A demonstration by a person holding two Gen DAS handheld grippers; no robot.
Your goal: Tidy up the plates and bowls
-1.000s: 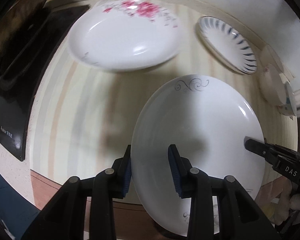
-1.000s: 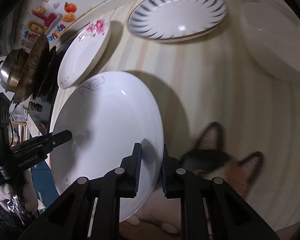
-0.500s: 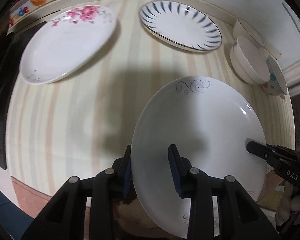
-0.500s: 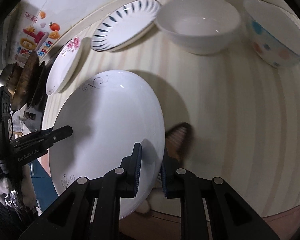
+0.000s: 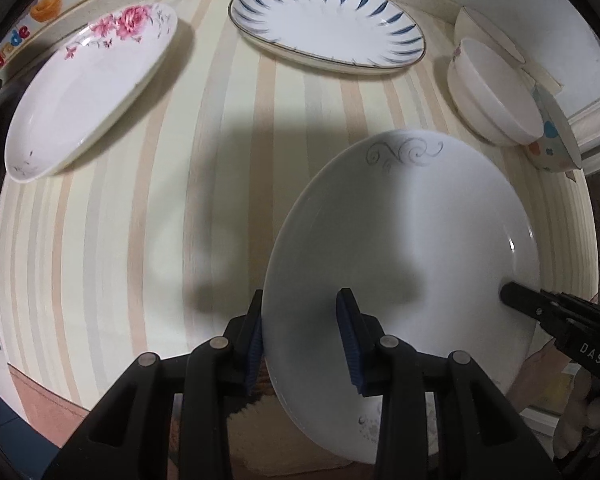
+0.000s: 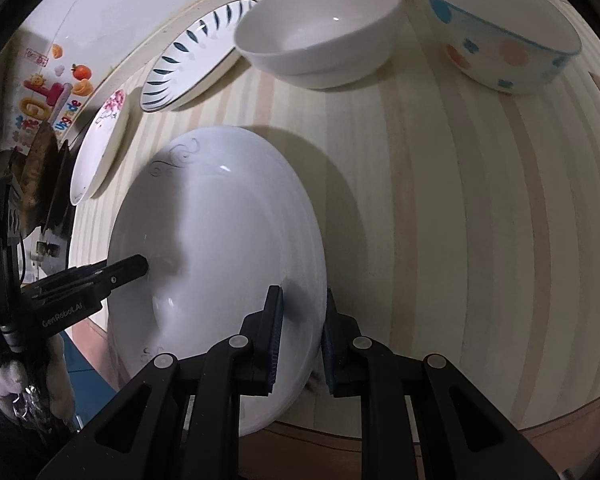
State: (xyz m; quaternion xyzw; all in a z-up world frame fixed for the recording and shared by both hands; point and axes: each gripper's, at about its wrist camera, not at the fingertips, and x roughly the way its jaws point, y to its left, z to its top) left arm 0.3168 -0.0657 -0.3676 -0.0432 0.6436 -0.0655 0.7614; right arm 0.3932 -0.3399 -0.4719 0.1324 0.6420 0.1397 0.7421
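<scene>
At 10 o'clock in the left wrist view, a white oval ceramic plate with pink roses (image 5: 88,92), resting on the pale striped bench (image 5: 140,240). At 12 o'clock, a white oval plate with dark blue dashes round its rim (image 5: 328,28), also on the bench, well apart from the rose plate. At 2 o'clock, a plain white ceramic bowl (image 5: 496,96), just beside a white bowl with blue and orange dots (image 5: 556,140).

From centre toward 4 o'clock, a large white oval plate with a grey scroll motif (image 5: 404,240), gripped at both ends and tilted; cannot tell whether lifted clear of the bench. At 6 o'clock, the left gripper (image 5: 302,342), blue-padded fingers (image 5: 350,344) clamped across the plate's near rim, one above and one below. At 4 o'clock, the right gripper (image 5: 516,300), pinching the opposite rim.

In the right wrist view, the left gripper at 9 o'clock holding the scroll plate's far edge; the right gripper (image 6: 300,344) at 6 o'clock, fingers (image 6: 274,340) closed on the rim. Plain bowl at 12 o'clock, dotted bowl at 1 o'clock.
</scene>
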